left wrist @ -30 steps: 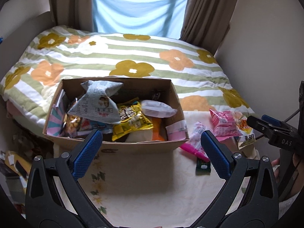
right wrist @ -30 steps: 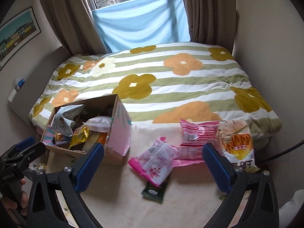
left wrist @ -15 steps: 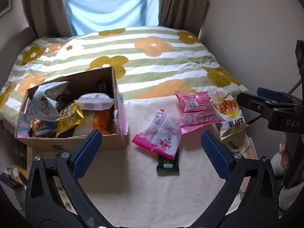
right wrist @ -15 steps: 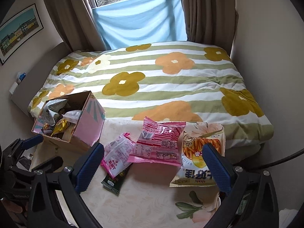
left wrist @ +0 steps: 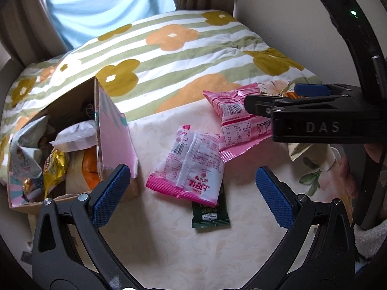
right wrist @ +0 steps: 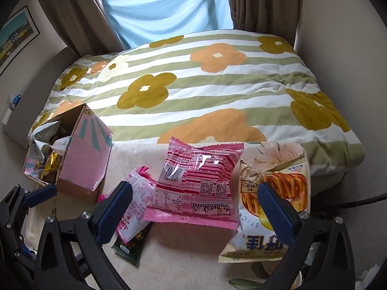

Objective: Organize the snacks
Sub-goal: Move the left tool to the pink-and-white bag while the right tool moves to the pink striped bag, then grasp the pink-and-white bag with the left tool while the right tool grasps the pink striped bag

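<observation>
A cardboard box with pink sides holds several snack bags at the left. On the cream cloth lie a small pink-and-white bag, a larger pink bag, a dark green packet and a cream fries bag. My left gripper hangs open over the small pink bag. Above the larger pink bag my right gripper stands open; the left wrist view shows that gripper side-on.
A bed with a green-striped flowered blanket lies right behind the cloth-covered table. Curtains and a blue sheet cover the window. A wall closes the right side. A cable runs off at right.
Both grippers have swung right, away from the box and toward the loose bags, and come lower and closer to them. Both stay open and hold nothing.
</observation>
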Tool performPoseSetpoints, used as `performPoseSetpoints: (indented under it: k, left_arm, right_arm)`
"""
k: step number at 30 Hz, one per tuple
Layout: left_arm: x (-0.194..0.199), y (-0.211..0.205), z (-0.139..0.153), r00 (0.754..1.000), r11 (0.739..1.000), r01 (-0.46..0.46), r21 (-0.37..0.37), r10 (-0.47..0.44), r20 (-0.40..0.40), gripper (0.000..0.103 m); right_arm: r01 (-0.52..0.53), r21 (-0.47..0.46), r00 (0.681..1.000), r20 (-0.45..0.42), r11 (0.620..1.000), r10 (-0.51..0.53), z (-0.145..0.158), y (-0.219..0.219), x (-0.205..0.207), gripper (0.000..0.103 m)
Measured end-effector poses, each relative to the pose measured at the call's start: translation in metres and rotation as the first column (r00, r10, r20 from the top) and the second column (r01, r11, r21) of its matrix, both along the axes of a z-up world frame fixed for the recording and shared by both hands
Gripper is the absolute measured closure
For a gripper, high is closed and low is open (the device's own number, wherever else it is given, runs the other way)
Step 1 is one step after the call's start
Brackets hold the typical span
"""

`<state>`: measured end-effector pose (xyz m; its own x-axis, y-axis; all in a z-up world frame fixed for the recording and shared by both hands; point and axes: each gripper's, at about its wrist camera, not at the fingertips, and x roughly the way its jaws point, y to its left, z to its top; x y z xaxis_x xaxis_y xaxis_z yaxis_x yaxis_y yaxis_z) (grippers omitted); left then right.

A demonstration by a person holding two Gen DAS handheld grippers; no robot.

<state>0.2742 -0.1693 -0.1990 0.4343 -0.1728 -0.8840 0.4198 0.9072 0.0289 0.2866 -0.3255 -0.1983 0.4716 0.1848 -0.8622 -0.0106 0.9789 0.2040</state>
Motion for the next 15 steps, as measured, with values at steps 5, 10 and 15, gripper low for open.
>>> performPoseSetpoints:
  k: [5, 10, 15]
  left_arm:
    - [0.001, -0.011, -0.024, 0.996, 0.995, 0.083, 0.060, -0.084, 0.017, 0.000]
    - [0.001, -0.025, -0.042, 0.986, 0.981, 0.156, 0.113, -0.161, 0.037, 0.000]
    - [0.008, -0.029, -0.051, 0.986, 0.979, 0.161, 0.122, -0.165, 0.028, 0.000]
  right_arm:
    - [0.010, -0.009, 0.999, -0.049, 1.000, -0.011, -0.031, 0.006, 0.023, 0.001]
    - [0.018, -0.009, 0.997, -0.074, 1.000, -0.018, -0.045, 0.005, 0.029, 0.001]
    - [0.018, -0.022, 0.996, -0.088, 1.000, -0.020, -0.052, 0.011, 0.032, 0.001]
